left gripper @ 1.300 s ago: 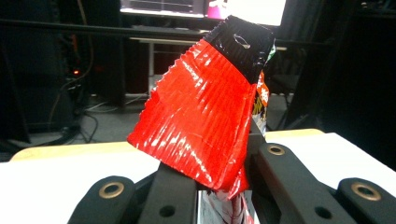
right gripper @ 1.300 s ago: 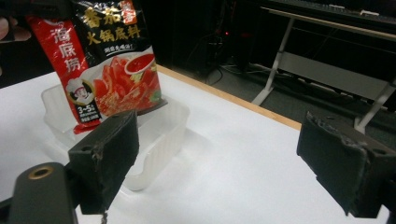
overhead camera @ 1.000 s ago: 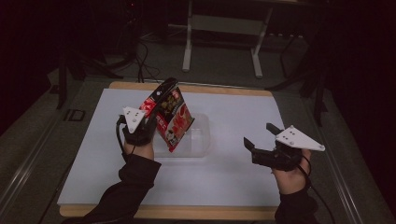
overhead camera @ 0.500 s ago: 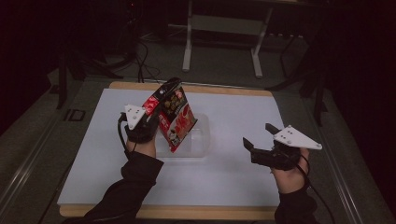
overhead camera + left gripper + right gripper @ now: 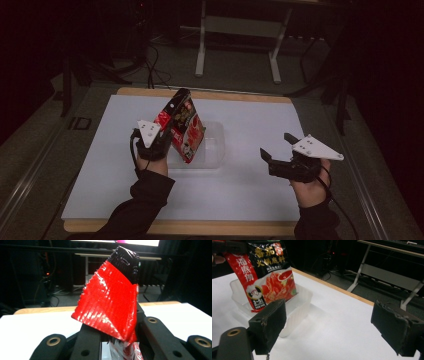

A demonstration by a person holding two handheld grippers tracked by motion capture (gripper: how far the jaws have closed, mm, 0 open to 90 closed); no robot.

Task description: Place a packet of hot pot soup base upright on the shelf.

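The left gripper (image 5: pixel 167 131) is clamped on a red and black sauce packet (image 5: pixel 184 127), pinching its upper left edge; in the left gripper view the jaws close on the crimped red foil (image 5: pixel 110 307) with the black corner rising toward 12 o'clock. In the high view the packet hangs with its long axis tilted, the top at about 1 o'clock and the bottom corner at about 5 o'clock, and that lower end dips into the clear plastic tray (image 5: pixel 216 150) that sits on the white table top (image 5: pixel 260 200). Whether the bottom corner touches the tray floor I cannot tell; in the right gripper view the packet (image 5: pixel 269 277) stands inside the tray (image 5: pixel 299 305) near its far wall. So the tray lies directly below and toward 4 o'clock from the left gripper, and the coming move looks to turn on lowering or laying the packet along the tray's length. The right gripper (image 5: pixel 280 152) hovers with its jaws wide apart and nothing between them, well apart from the tray, which lies toward 9 o'clock of it; the left hand is clearly the nearer one. Against the earlier pictures, the packet has swung slightly more upright and sits a touch lower over the tray, while the right gripper has barely shifted.
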